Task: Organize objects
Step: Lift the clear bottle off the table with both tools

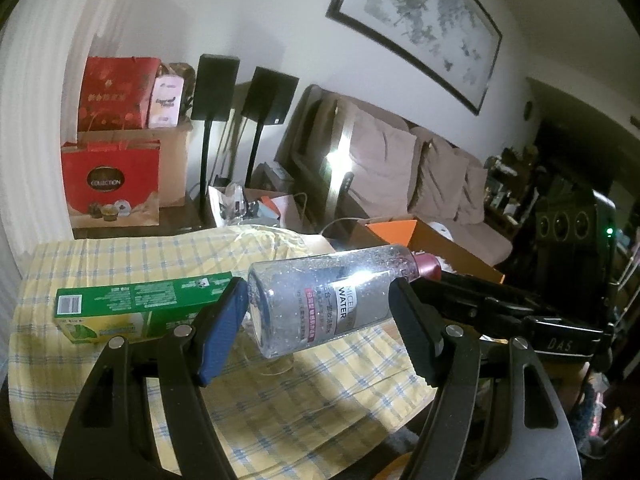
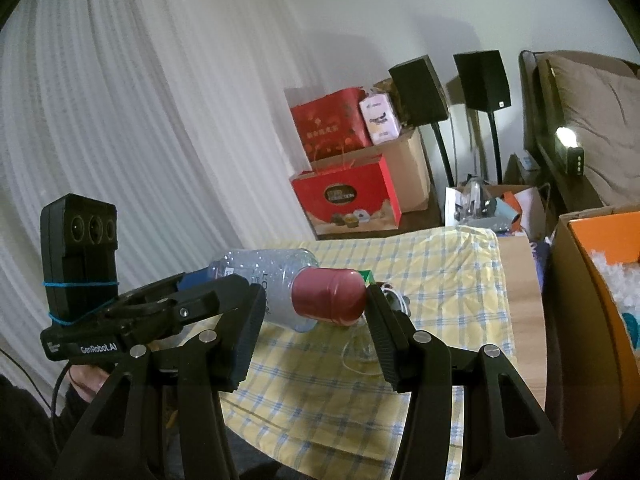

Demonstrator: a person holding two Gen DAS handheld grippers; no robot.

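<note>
The clear plastic micellar-water bottle [image 1: 320, 296] with its dark red cap [image 2: 330, 298] hangs lengthwise above the yellow-checked bench [image 1: 100, 248], left tool [image 1: 316, 320] clenched on its body, right tool [image 2: 316, 320] clenched on the cap.

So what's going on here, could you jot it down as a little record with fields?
Held thing: clear bottle with a dark red cap, lying sideways in the air
Left gripper: closed on the bottle's body
Right gripper: closed on the cap end
Below: yellow checked cloth over a table
On the cloth: green box, lying flat
Nearby: open cardboard box at the table's side
</note>
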